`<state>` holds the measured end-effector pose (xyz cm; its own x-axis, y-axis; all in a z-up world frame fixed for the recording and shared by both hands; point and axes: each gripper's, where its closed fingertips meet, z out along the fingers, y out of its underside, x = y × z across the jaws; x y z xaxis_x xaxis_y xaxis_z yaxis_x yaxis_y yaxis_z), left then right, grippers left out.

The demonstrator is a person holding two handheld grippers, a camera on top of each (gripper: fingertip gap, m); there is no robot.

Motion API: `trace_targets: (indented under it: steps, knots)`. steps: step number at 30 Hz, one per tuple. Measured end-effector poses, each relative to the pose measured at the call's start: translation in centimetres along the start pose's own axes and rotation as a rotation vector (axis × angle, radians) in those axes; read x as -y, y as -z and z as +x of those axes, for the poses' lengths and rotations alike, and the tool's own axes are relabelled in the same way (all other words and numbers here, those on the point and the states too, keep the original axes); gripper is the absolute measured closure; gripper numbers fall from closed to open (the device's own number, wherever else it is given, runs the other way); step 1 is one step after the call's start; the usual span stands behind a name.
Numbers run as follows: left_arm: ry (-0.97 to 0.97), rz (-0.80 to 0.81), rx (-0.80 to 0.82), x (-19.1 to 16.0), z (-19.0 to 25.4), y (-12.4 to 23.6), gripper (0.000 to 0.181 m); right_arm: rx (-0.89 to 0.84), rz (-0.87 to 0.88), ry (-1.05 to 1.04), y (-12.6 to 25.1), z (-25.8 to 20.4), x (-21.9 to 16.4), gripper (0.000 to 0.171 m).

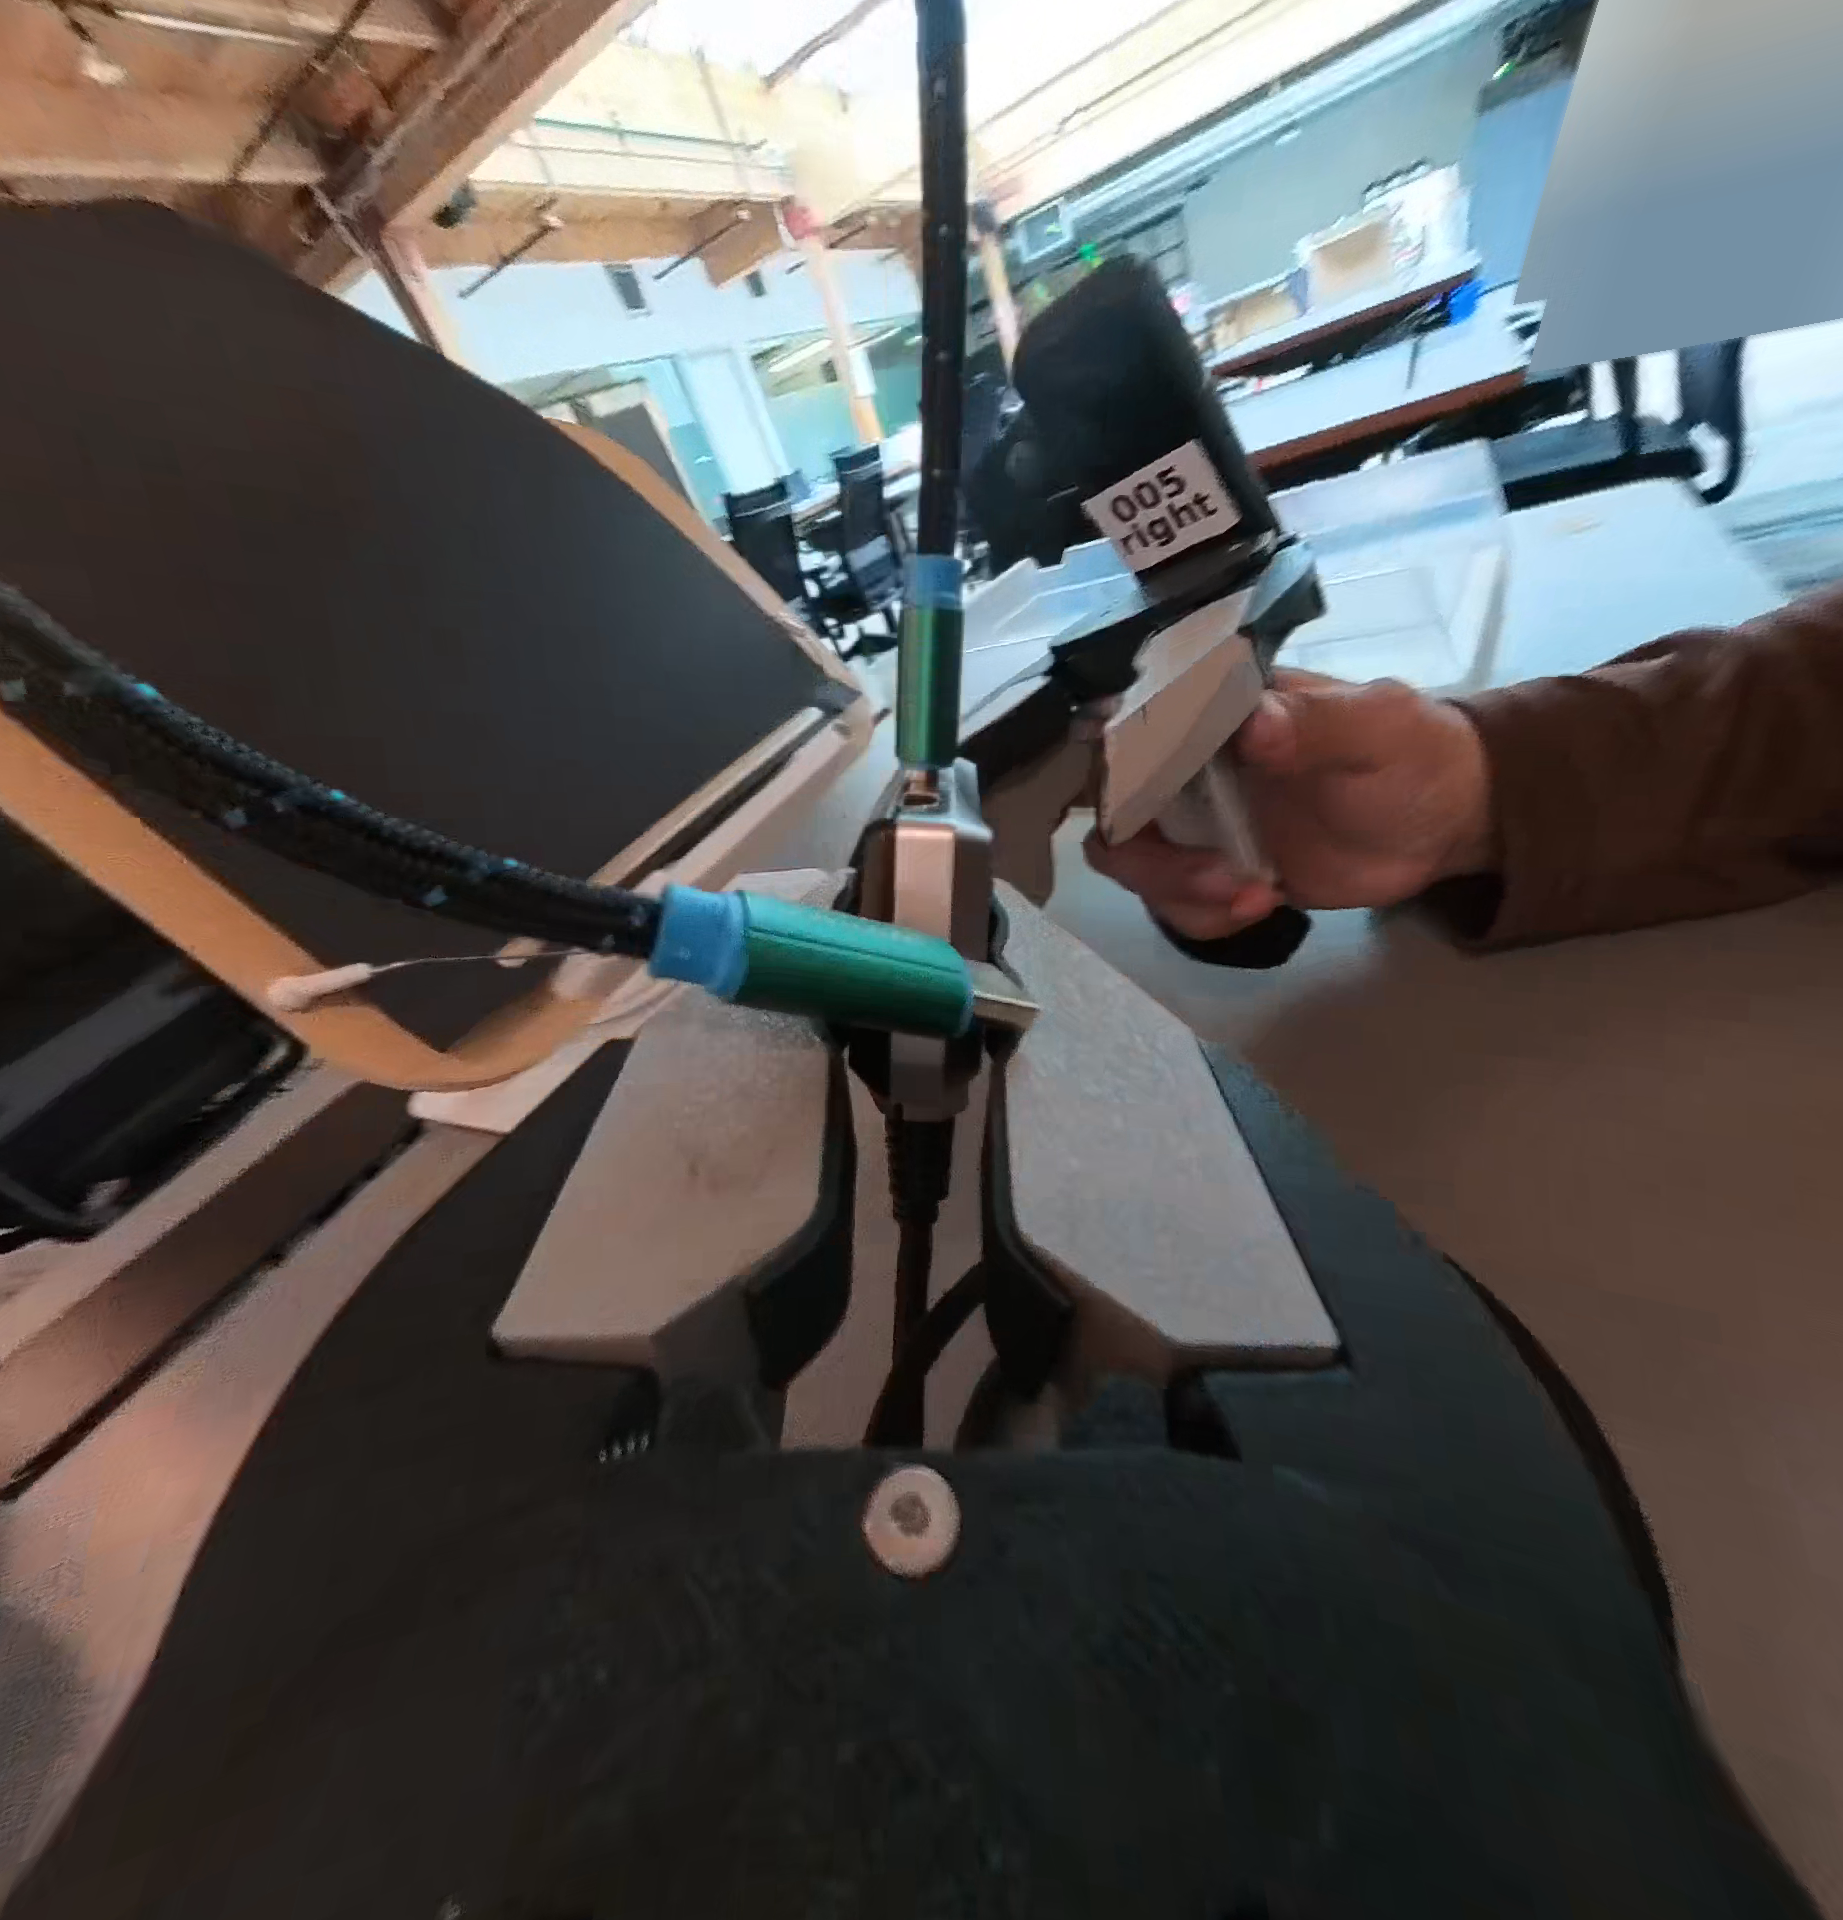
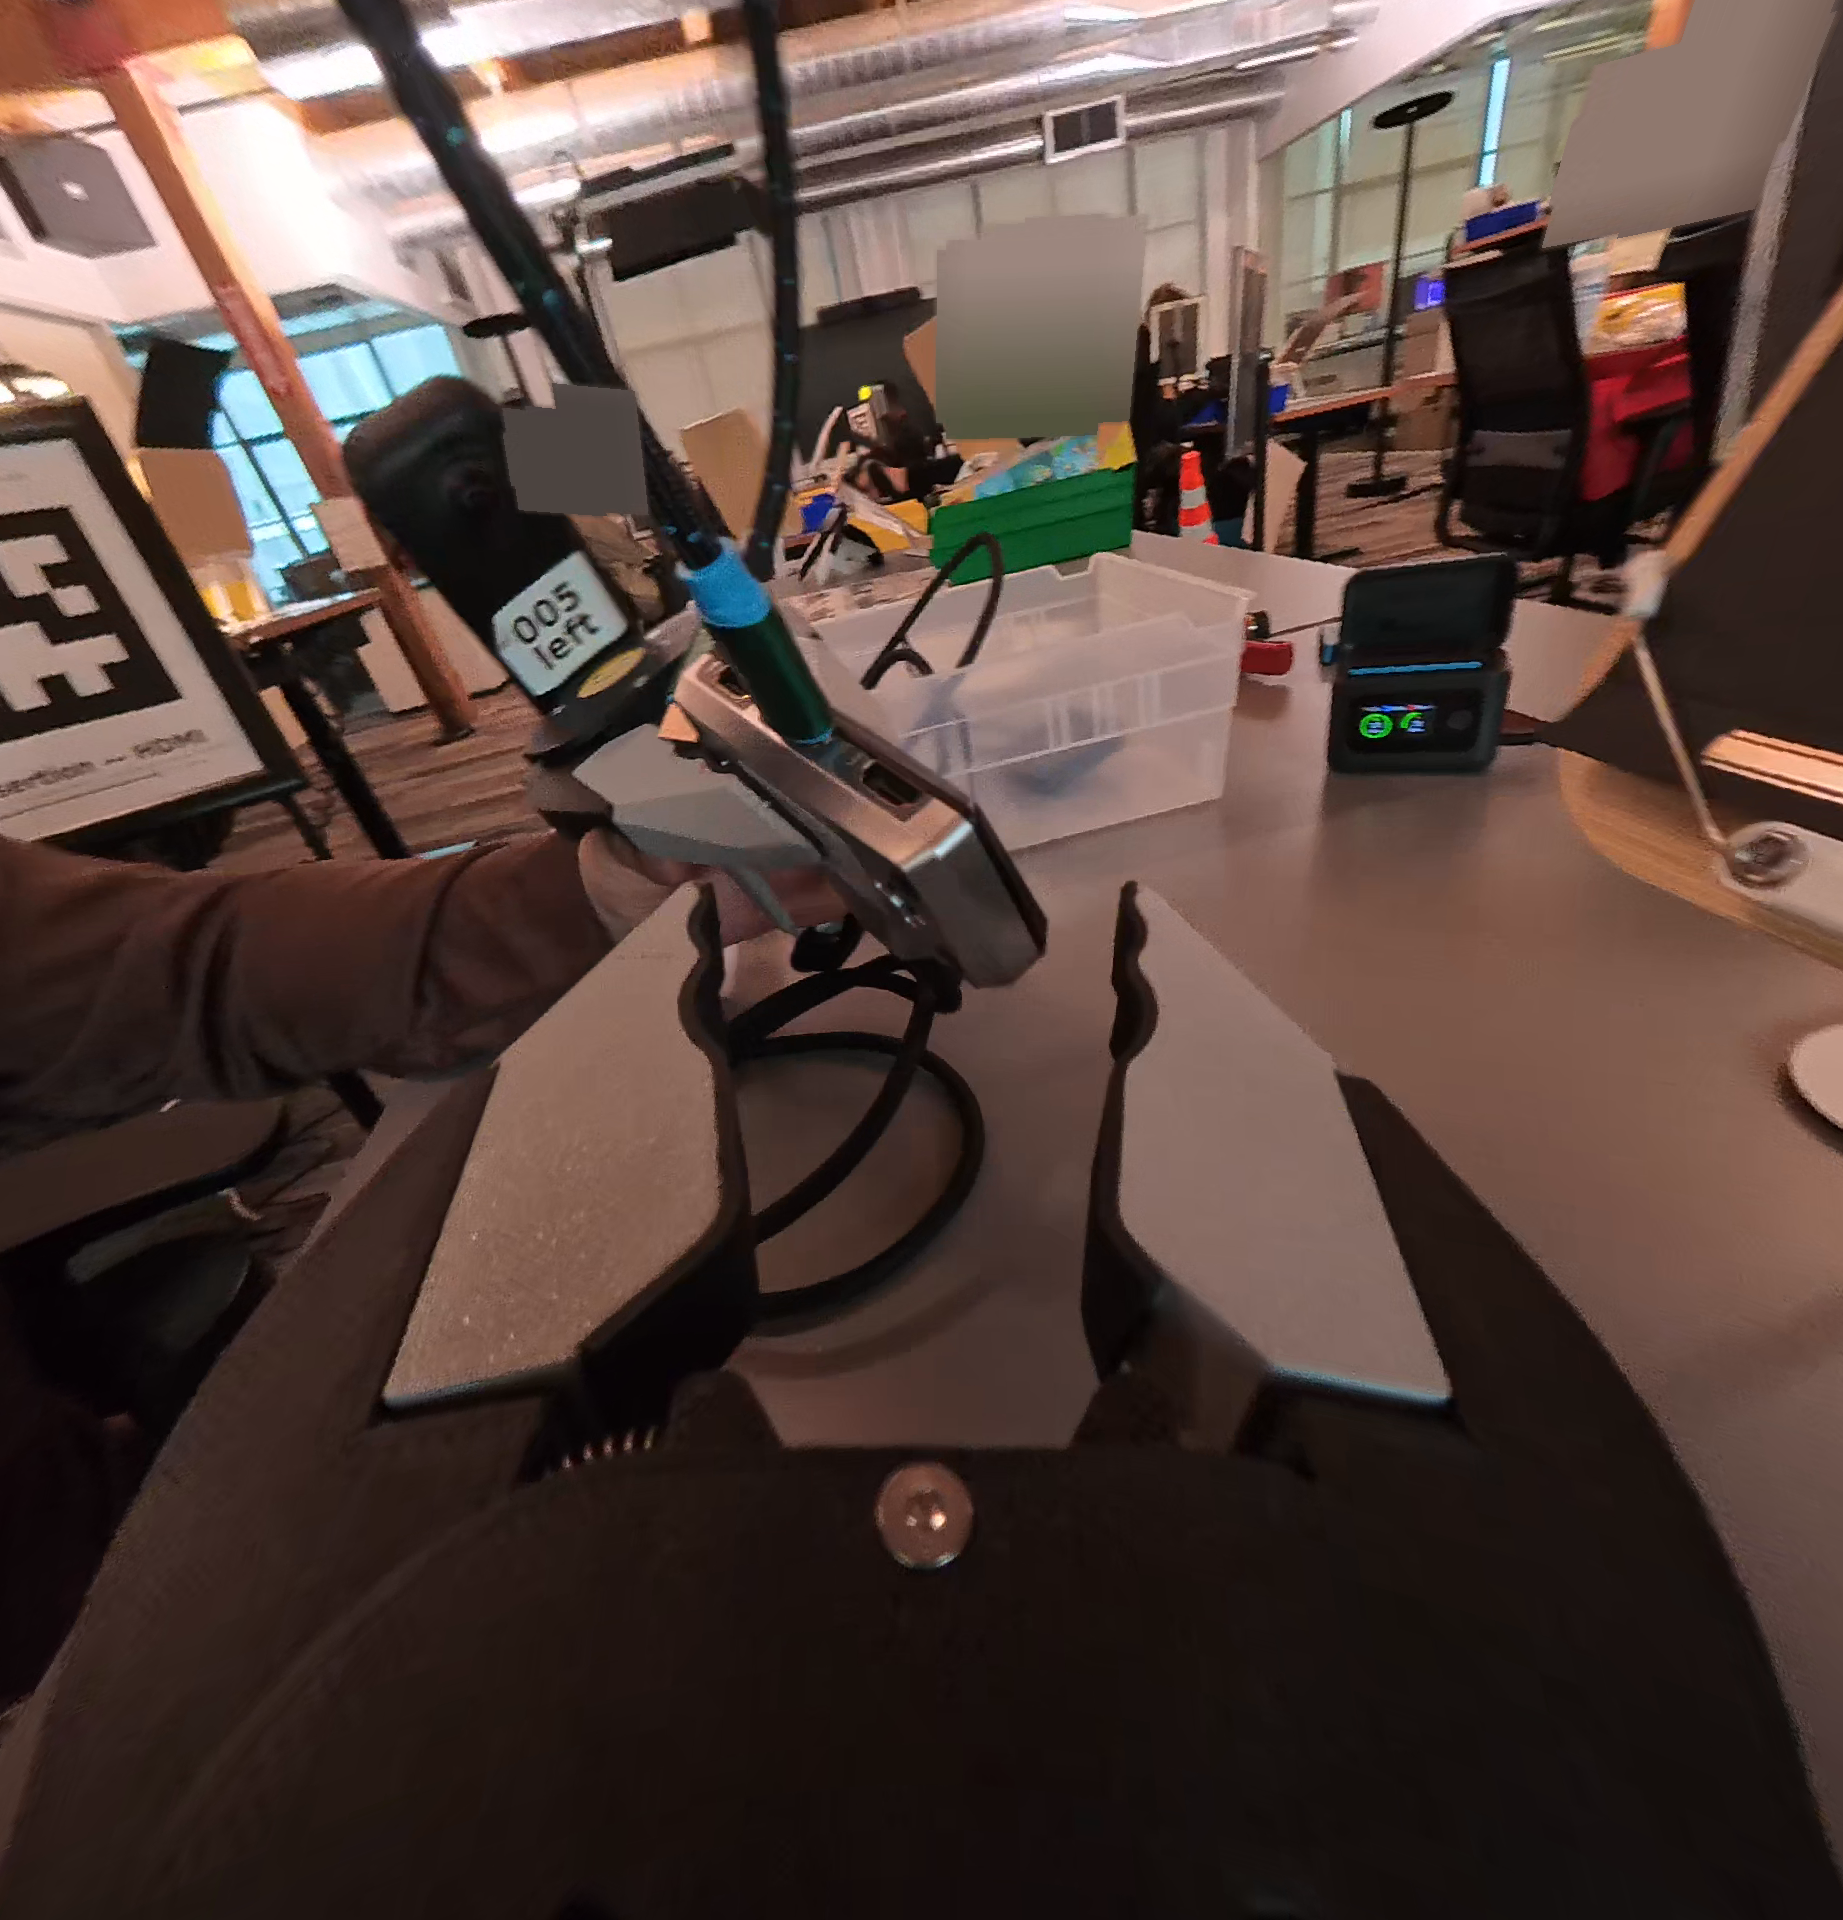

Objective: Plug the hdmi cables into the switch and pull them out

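In the left wrist view, a braided cable (image 1: 273,790) sweeps in from the left edge to a green plug (image 1: 844,961) lying loose across the left gripper (image 1: 922,971), its metal tip bare and seemingly unplugged. At centre that gripper's tongs are pressed onto the silver switch (image 1: 927,862), holding it edge-up, probably so its ports face the hanging cables. A second green plug (image 1: 922,675) stands upright, seated in the switch's top. To the right, the right gripper (image 1: 1042,831) sits just beside the switch. In the right wrist view, the switch (image 2: 875,831) is held tilted off the table (image 2: 1416,987) at centre-left, one port vacant. The right gripper (image 2: 922,977) has its tongs spread and empty, likely ready to take a plug.
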<state>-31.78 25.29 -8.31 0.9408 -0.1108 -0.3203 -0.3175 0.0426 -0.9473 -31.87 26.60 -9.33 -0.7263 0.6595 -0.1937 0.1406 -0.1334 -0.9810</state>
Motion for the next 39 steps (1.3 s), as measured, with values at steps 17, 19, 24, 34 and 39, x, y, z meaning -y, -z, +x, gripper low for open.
trace_targets:
  steps: [17,19,24,34,39]
  knots:
    - [0.095,-0.027,-0.161,-0.4,2.1,-0.1,0.157,0.033,-0.107,0.195,-0.6,-2.5,-0.3,0.149]
    - [0.132,-0.023,-0.125,-0.5,1.3,0.0,0.151,0.001,-0.097,0.224,-0.3,-2.3,0.2,0.152]
    - [0.143,-0.055,0.035,-1.5,-1.5,0.4,0.163,-0.200,-0.095,0.385,1.8,-0.6,2.1,0.155]
    - [0.140,-0.296,0.205,-6.2,-4.3,0.8,0.165,-0.585,-0.327,0.900,3.3,1.7,1.7,0.154]
    - [0.182,-0.363,0.239,-7.7,-4.9,1.0,0.167,-0.427,-0.426,0.907,1.6,0.5,-1.6,0.152]
